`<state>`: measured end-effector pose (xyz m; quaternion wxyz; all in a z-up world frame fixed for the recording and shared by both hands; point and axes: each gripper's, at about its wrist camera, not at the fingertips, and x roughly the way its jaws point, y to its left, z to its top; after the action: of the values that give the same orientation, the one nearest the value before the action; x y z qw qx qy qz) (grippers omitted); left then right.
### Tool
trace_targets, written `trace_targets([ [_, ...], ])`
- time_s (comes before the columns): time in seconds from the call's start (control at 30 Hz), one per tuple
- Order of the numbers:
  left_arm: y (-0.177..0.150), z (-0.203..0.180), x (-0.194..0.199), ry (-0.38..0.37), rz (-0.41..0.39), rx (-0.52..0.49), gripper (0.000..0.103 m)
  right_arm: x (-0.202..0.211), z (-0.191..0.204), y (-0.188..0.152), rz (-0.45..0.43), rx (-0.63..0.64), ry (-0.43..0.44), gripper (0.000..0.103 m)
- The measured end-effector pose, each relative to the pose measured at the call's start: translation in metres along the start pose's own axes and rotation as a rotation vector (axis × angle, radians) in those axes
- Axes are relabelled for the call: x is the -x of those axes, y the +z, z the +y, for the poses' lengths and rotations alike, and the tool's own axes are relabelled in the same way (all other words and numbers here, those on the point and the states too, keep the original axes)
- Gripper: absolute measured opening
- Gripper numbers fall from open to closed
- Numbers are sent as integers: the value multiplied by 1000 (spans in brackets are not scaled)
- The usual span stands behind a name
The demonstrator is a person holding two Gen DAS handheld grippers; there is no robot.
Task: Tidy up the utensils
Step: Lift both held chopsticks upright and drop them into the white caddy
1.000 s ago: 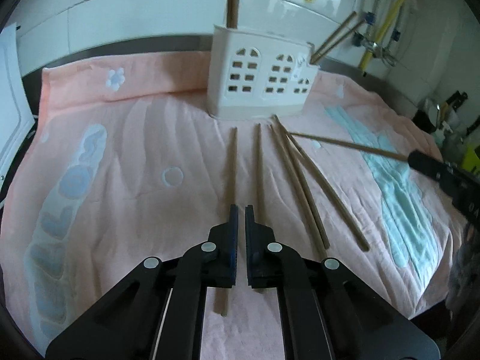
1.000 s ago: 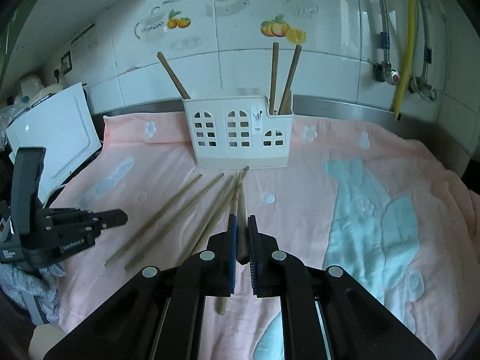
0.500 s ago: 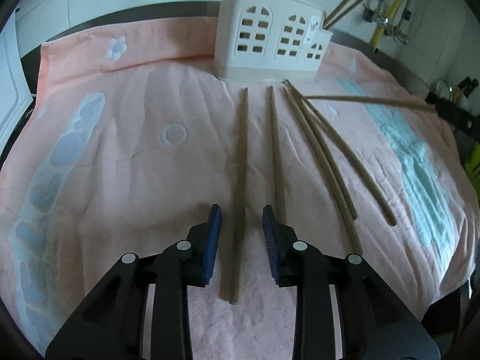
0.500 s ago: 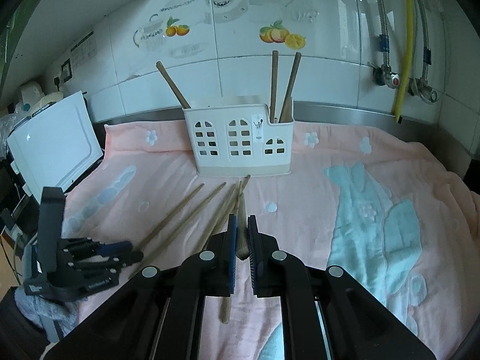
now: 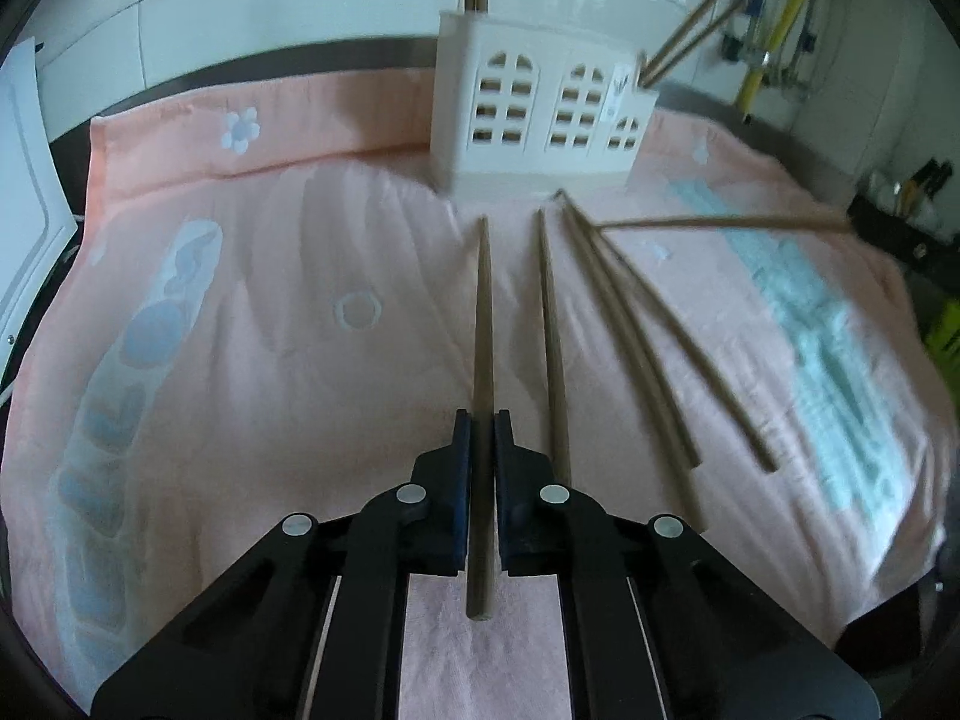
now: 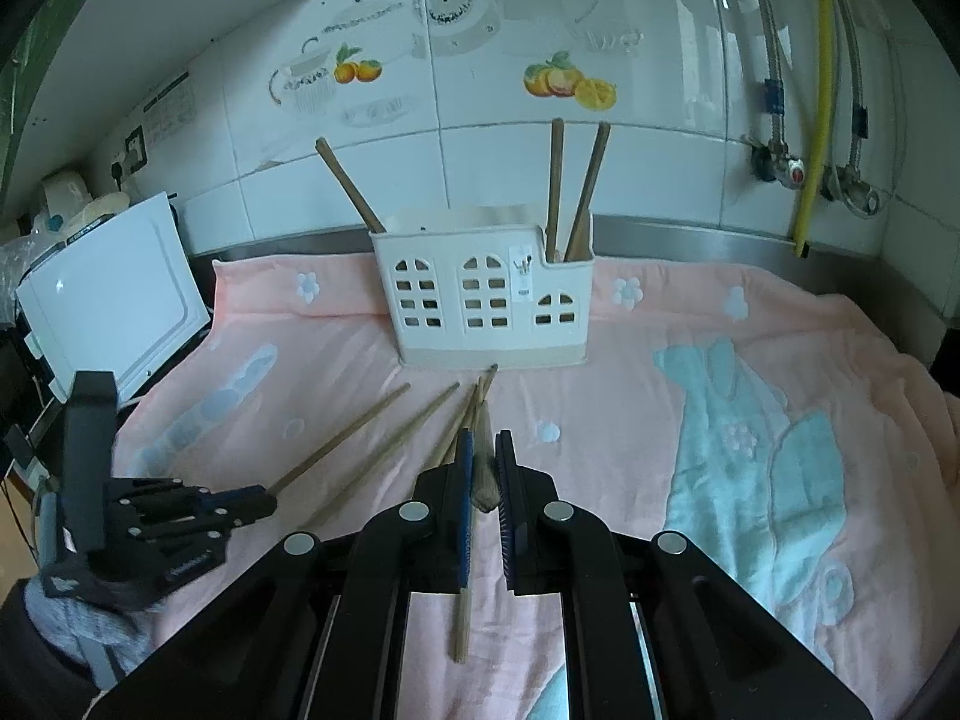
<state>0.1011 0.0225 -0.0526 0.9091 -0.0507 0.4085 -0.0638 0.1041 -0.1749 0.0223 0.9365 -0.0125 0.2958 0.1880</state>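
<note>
A white utensil holder (image 5: 543, 114) (image 6: 486, 291) stands at the back of a pink towel (image 5: 270, 312), with three wooden chopsticks upright in it. My left gripper (image 5: 482, 420) is shut on a wooden chopstick (image 5: 483, 324) that points at the holder. Three more chopsticks (image 5: 606, 312) lie to its right on the towel. My right gripper (image 6: 483, 441) is shut on another chopstick (image 6: 483, 468), held above the towel; that chopstick shows in the left wrist view (image 5: 720, 221) too. The left gripper shows in the right wrist view (image 6: 264, 501) at lower left.
A white appliance (image 6: 114, 300) stands at the left edge of the towel. Pipes and a yellow hose (image 6: 819, 96) run down the tiled wall at the right. A steel counter rim (image 6: 720, 234) runs behind the holder.
My left gripper opened, came down around the leftmost chopstick and shut on it. My right gripper stayed shut on its chopstick and rose a little.
</note>
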Motion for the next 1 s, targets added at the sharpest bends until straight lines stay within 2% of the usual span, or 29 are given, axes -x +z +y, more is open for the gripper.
trace_targets([
  [0.23,36,3,38,-53,-118,17,5,-4,-1,25,-21,18,11,7],
  [0.47,75,-7,53,-59,-181,-28,5,-8,-9,56,-27,15,29,7],
  [0.6,95,-14,58,-57,-198,-57,5,-1,-12,77,-39,39,30,7],
  [0.83,127,-35,75,-100,-243,-115,5,16,-15,124,-39,93,66,7],
  [1.0,154,-45,100,-123,-310,-141,5,39,-14,157,-67,131,87,7],
])
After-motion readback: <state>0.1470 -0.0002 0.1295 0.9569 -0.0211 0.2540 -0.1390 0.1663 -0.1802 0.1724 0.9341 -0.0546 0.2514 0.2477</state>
